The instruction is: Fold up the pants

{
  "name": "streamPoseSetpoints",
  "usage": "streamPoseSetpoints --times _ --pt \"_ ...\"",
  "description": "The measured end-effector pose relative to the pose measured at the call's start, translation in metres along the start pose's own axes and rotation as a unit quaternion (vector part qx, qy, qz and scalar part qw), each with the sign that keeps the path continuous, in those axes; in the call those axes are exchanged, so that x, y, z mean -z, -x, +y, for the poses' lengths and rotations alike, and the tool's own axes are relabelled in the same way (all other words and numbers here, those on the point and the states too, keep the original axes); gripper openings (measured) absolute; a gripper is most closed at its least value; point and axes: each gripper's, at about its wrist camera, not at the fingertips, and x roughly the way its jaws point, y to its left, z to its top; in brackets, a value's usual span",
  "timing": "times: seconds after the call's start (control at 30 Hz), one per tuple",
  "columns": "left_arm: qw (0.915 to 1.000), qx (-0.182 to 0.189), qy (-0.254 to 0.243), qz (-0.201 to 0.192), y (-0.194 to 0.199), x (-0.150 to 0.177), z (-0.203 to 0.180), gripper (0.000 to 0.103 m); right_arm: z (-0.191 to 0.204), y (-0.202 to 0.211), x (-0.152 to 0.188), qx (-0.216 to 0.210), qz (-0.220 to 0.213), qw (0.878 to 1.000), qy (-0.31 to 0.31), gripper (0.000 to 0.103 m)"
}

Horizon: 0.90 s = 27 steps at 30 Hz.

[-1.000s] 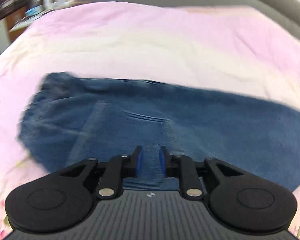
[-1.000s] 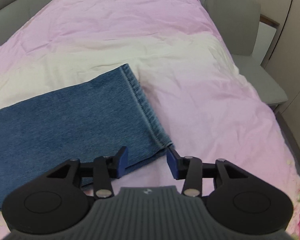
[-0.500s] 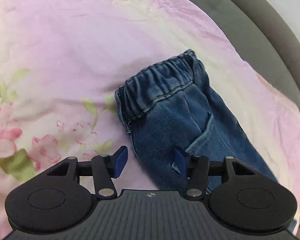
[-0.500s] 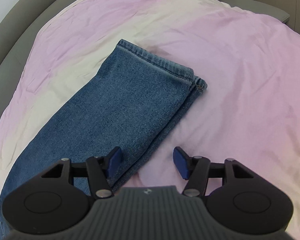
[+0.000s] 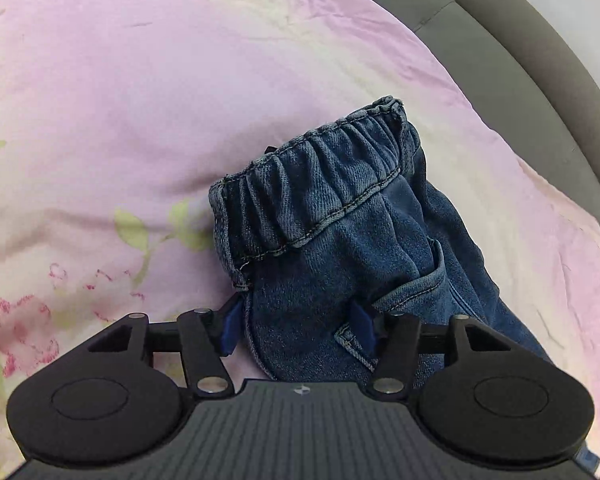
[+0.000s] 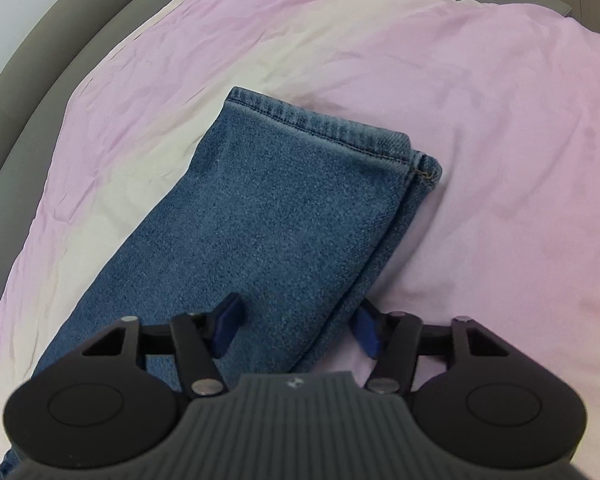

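Note:
Blue denim pants lie folded lengthwise on the pink bedspread. In the left wrist view the elastic waistband faces me, with a pocket corner near the right finger. My left gripper is open, its jaws straddling the hip edge of the pants just below the waistband. In the right wrist view the stacked leg cuffs point away from me. My right gripper is open, its jaws straddling the near side edge of the legs. Neither gripper holds cloth.
The bedspread is pink and cream with a flower print at the left. A grey padded bed frame curves round the far side, also seen in the right wrist view.
Both grippers swung round from the middle of the pants to its ends and came closer to the cloth. The left gripper opened wide; the right stayed open.

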Motion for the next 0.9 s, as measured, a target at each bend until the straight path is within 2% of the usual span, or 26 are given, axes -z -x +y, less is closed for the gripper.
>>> streamPoseSetpoints --times 0.03,0.07,0.1,0.2,0.37,0.57,0.67,0.7,0.73,0.77,0.8,0.83,0.87,0.9 --pt "1.0000 -0.007 -0.003 -0.002 0.001 0.000 -0.002 0.059 0.002 0.000 -0.002 0.003 -0.006 1.000 -0.003 0.031" --pt "0.9999 -0.014 -0.006 -0.003 0.004 -0.001 -0.006 0.057 0.006 0.003 -0.003 0.008 -0.012 1.000 0.003 0.019" --pt "0.9997 -0.021 -0.011 -0.005 0.008 -0.002 -0.010 0.054 0.011 0.007 -0.005 0.014 -0.016 1.000 0.017 0.015" --pt "0.9987 -0.041 -0.027 -0.014 0.021 -0.009 -0.025 0.046 0.028 0.024 -0.012 0.024 -0.026 0.998 0.049 0.011" --pt "0.9961 -0.060 -0.061 -0.019 0.047 -0.025 -0.052 0.040 0.055 0.055 -0.026 0.037 -0.036 0.996 0.077 0.007" --pt "0.9912 -0.086 -0.100 -0.010 0.088 -0.024 -0.069 0.037 0.053 0.107 -0.031 0.036 -0.030 0.994 0.099 0.005" --pt "0.9855 -0.101 -0.136 0.005 0.108 -0.013 -0.065 0.033 0.030 0.137 -0.024 0.041 -0.011 0.994 0.102 0.005" --pt "0.9834 -0.105 -0.147 0.013 0.115 -0.009 -0.061 0.030 0.020 0.148 -0.019 0.042 -0.004 0.994 0.103 0.005" --pt "0.9804 -0.111 -0.162 0.015 0.122 -0.003 -0.055 0.019 0.010 0.157 -0.014 0.042 0.003 0.993 0.107 0.005" --pt "0.9719 -0.138 -0.190 -0.002 0.131 0.003 -0.053 0.000 -0.001 0.166 -0.007 0.043 0.011 0.993 0.112 0.005" --pt "0.9539 -0.185 -0.234 -0.039 0.139 0.008 -0.052 0.000 -0.013 0.174 0.000 0.047 0.019 0.992 0.115 0.005" --pt "0.9404 -0.202 -0.266 -0.061 0.146 0.006 -0.048 0.000 -0.023 0.179 0.006 0.051 0.025 0.992 0.116 0.005" --pt "0.9448 -0.191 -0.261 -0.052 0.151 0.001 -0.037 0.000 -0.035 0.181 0.013 0.053 0.035 0.991 0.115 0.005" --pt "0.9557 -0.175 -0.235 -0.029 0.155 -0.004 -0.023 0.000 -0.047 0.179 0.020 0.053 0.049 0.991 0.111 0.005"
